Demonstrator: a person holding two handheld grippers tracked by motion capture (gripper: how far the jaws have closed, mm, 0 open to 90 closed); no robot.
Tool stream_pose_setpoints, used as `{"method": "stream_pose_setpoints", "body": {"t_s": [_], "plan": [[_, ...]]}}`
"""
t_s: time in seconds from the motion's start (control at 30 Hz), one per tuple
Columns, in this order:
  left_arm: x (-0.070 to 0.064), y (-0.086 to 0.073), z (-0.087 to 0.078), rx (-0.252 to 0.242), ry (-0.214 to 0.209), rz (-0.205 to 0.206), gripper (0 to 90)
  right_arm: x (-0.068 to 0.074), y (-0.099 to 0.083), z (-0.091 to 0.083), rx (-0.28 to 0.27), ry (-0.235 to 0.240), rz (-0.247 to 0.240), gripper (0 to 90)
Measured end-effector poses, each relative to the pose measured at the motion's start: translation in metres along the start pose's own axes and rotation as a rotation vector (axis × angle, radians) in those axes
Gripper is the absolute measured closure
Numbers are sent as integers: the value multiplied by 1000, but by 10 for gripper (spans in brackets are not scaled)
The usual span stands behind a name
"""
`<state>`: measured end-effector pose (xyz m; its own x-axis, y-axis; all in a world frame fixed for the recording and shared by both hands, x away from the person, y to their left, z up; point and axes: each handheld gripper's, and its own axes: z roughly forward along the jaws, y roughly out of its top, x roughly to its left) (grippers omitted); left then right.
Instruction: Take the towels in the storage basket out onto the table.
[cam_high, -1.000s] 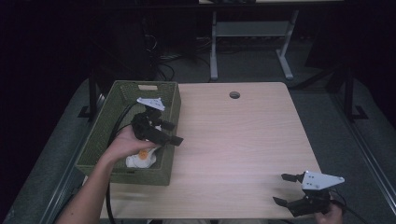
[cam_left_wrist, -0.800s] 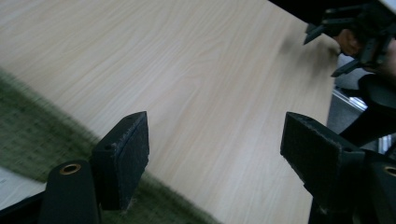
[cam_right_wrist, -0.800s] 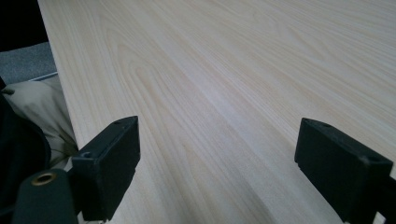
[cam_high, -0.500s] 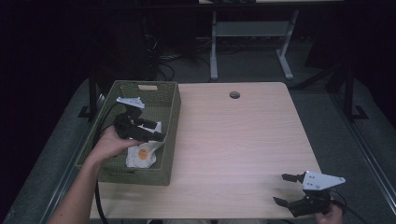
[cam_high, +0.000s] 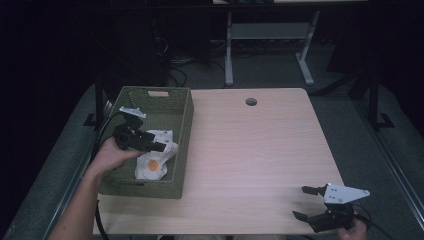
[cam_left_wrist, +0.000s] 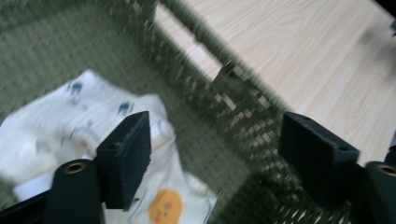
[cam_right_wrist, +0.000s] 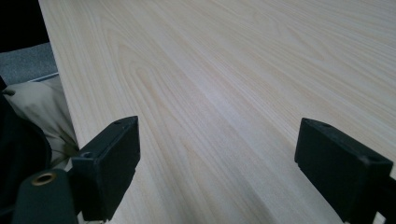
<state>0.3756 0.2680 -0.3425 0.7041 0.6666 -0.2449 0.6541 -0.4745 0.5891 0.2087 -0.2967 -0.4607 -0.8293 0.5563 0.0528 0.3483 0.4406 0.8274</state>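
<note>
Left tool (cam_high: 159, 148) is spread wide and holding nothing. It hangs inside the green woven basket (cam_high: 183, 115), over the white printed cloth (cam_high: 159, 159) bunched at the near end of the basket. From the left gripper view, the tool (cam_left_wrist: 215, 154) has one jaw in front of the cloth (cam_left_wrist: 56, 126) and the other in front of the basket wall (cam_left_wrist: 219, 100), with the bench (cam_left_wrist: 299, 56) beyond it. Can't tell if either jaw actually touches the cloth or just floats above it; that view is pretty blurry, so the little prints and the orange round patch on the fabric are hard to read.

Right tool (cam_high: 303, 202) is down at the near right corner of the bench (cam_high: 260, 150), also wide apart and empty, hovering low over bare wood, well apart from the basket. In the right gripper view, the tool (cam_right_wrist: 217, 168) has only bench (cam_right_wrist: 224, 70) between its jaws. The right hand (cam_high: 353, 231) is cut off by the bottom edge.

A small dark round hole (cam_high: 251, 102) sits at the far side of the bench. Everything past the bench is dark, just a metal frame (cam_high: 270, 35) and some cables.
</note>
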Motion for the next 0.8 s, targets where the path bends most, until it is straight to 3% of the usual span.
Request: {"method": "stream_pose_setpoints", "body": {"t_s": [0.1,0.13,0.17,0.33,0.37,0.43,0.47,0.5,0.7,0.8], "plan": [[4,-2,2,32,59,-7,272,0,1,-1,-6,-2,-7,138],[4,-2,2,32,59,-7,272,0,1,-1,-6,-2,-7,138],[7,-3,5,68,95,-9,272,1,1,-1,-8,-1,-8,138],[12,-8,15,124,140,-28,323,0,1,0,-3,-1,-9,138],[13,-9,18,142,149,-32,334,0,1,0,-2,-1,-6,138],[14,-11,27,215,214,-12,347,0,1,0,-3,-1,-7,138],[14,-11,27,215,214,-12,355,0,1,0,-3,-1,-7,138],[16,-12,34,264,255,-26,350,0,1,0,-3,-1,-8,139],[21,-16,46,327,282,-55,342,0,1,0,-4,3,-10,138],[23,-14,48,326,284,-60,360,0,1,0,-7,1,-9,138]]}}
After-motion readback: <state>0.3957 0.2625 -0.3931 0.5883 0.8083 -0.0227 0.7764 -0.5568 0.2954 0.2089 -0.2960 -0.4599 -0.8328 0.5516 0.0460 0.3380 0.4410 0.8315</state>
